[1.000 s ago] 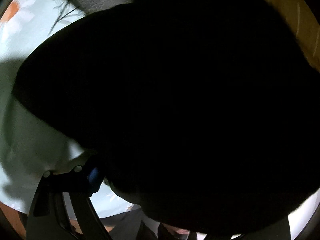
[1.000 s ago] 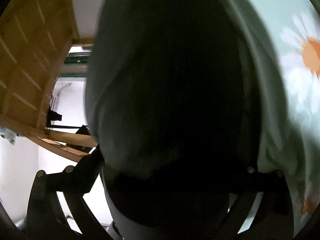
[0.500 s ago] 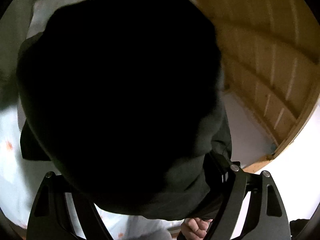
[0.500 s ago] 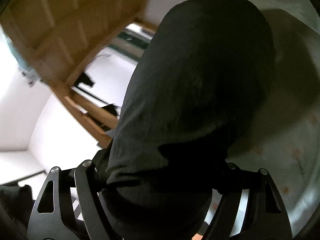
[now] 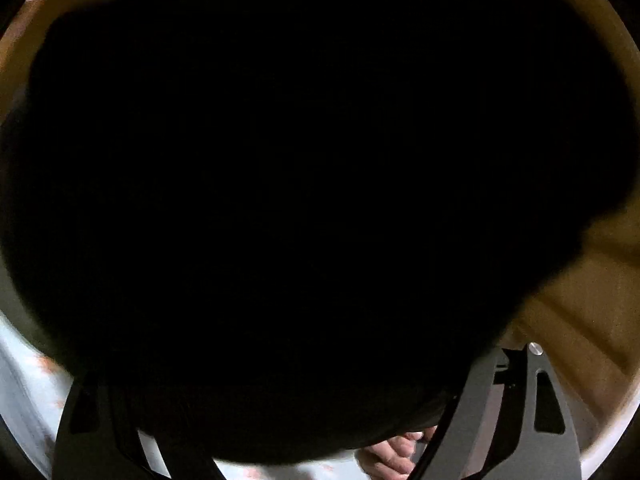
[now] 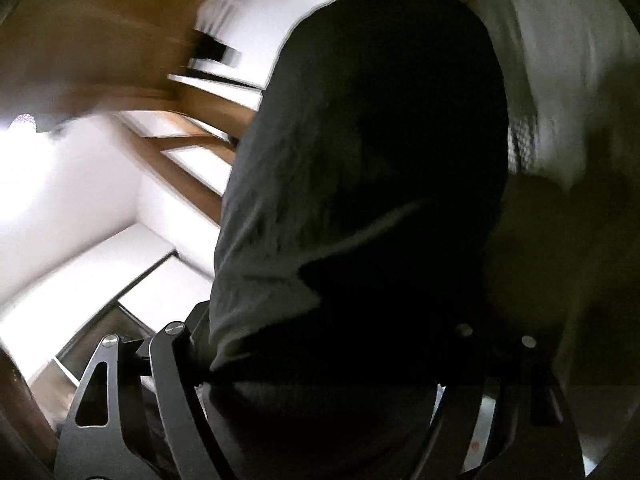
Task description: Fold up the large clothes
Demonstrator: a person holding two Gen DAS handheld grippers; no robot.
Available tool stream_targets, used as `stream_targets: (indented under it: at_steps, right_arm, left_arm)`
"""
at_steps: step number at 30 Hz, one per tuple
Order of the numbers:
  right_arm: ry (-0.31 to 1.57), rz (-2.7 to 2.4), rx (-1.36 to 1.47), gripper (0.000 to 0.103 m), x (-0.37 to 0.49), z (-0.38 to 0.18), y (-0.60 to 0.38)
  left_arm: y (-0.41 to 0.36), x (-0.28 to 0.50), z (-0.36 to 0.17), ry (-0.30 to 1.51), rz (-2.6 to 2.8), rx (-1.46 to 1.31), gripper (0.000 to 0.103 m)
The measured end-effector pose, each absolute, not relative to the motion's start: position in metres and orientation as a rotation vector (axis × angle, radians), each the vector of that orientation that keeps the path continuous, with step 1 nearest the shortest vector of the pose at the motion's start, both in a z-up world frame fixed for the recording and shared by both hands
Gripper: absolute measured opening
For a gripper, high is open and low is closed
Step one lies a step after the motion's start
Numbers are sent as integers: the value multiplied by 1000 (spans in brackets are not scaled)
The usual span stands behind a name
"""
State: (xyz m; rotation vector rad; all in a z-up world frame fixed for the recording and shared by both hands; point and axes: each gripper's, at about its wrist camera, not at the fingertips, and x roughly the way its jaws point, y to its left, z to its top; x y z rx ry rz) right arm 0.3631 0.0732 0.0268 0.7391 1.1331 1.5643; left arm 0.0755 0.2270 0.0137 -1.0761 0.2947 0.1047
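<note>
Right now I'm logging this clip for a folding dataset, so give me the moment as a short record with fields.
garment: dark garment, bunched, hanging in front of both cameras
left gripper: fingers mostly hidden by the cloth, which fills the gap between them; grip cannot be confirmed
right gripper: cloth fills the gap between its fingers, apparently clamped
left view: almost wholly blocked by the garment
background: wooden structure, white wall, pale floral sheet
image quality: motion blur
</note>
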Motion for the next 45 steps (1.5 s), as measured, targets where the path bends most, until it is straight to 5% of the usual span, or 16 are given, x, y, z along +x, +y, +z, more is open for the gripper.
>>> stream_targets:
  at_steps: [3,4,10,20,31,37,45]
  right_arm:
    - [1383,1448,721,81,373,-50,132]
    - [1371,1448,746,91,369,-59,141]
    - [1329,1396,661,95,360,-46,133]
    - [878,1025,156,100,360,49,77]
    - [740,1075,-165,100,304,77,140]
    - [805,988,-201,100,298,65,140]
    - [932,881,-166,100,307,43,148]
  left_arm:
    - [260,71,-45,358,241,-1142,88]
    - [270,69,-66,344,202,-1196,97]
    - [265,58,-69,344,168,-1234,98]
    - [206,-3,-6,479,202,-1133,98]
    - [210,126,142,387,335,-314,98]
    - [277,235,74,878,439,-332,99]
    - [282,243,23,877,354,-283,99]
